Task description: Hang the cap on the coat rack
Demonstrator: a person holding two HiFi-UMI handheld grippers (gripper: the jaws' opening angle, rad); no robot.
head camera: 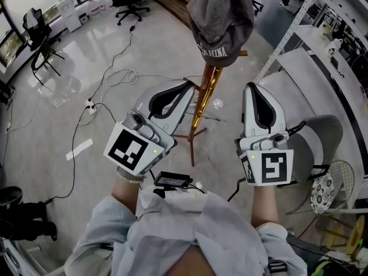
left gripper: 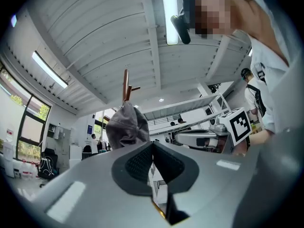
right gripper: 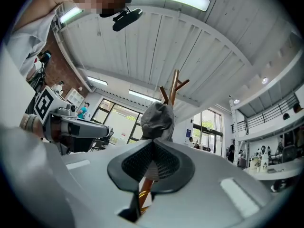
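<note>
A grey cap (head camera: 221, 22) hangs on top of the wooden coat rack (head camera: 207, 91), its crown drooping down around the pole. Both grippers are below it and apart from it. My left gripper (head camera: 188, 88) is shut just left of the pole, with nothing between its pads. Right of the pole, my right gripper (head camera: 251, 87) is also shut and empty. In the left gripper view the cap (left gripper: 126, 125) shows beyond the closed jaws, under a rack peg (left gripper: 126, 84). The right gripper view shows the cap (right gripper: 158, 120) beneath the forked pegs (right gripper: 173, 87).
The rack's feet (head camera: 192, 137) spread over a glossy floor. Cables (head camera: 115, 73) trail across it to the left. An office chair (head camera: 129, 2) stands at the back. A grey chair (head camera: 322, 137) and white shelving (head camera: 299, 16) are close on the right.
</note>
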